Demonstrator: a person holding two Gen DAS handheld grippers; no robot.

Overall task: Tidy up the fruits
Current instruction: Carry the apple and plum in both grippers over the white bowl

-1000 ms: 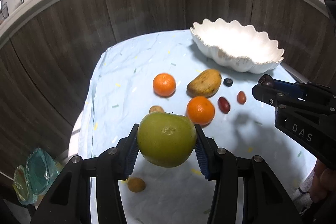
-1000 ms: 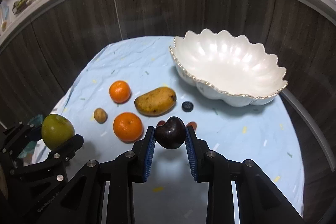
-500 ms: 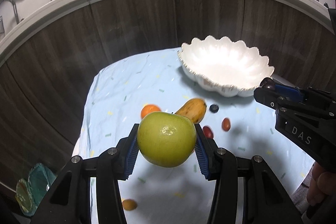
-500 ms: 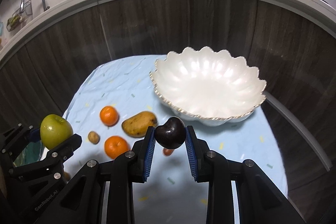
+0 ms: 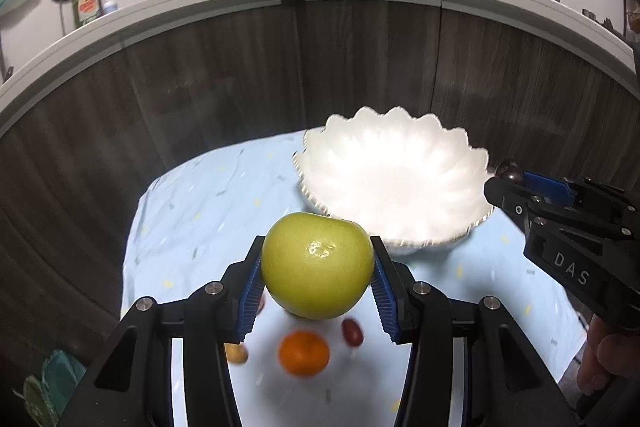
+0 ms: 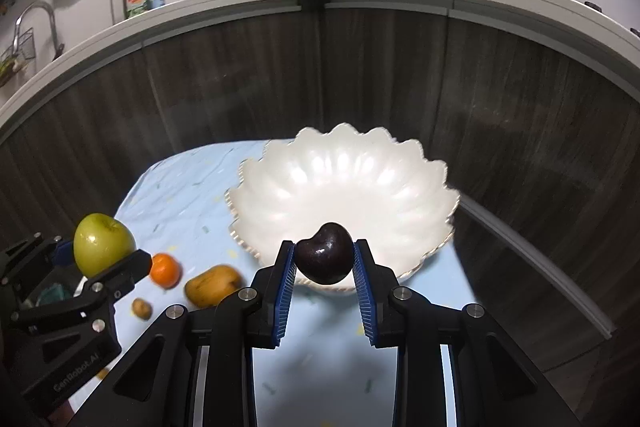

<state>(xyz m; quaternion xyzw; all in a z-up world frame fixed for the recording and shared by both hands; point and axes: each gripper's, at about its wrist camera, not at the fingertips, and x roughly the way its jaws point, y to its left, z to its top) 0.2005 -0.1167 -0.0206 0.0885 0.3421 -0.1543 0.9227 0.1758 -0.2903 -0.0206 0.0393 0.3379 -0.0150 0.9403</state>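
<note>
I am pinching the green apple [image 5: 318, 265] across its widest part in my left gripper [image 5: 318, 277]; firm, heavy, waxy-slick I judge. My right gripper [image 6: 325, 263] is squeezing a dark plum [image 6: 325, 258], likely bruisable. Both are hanging near the white bowl [image 6: 420, 163].

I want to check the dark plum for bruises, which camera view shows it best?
The right wrist view: the dark plum sits centred and close, clamped between the right tool's blue pads. In the left wrist view only a small part of it peeks out at that tool's tip, too little to inspect.
</note>
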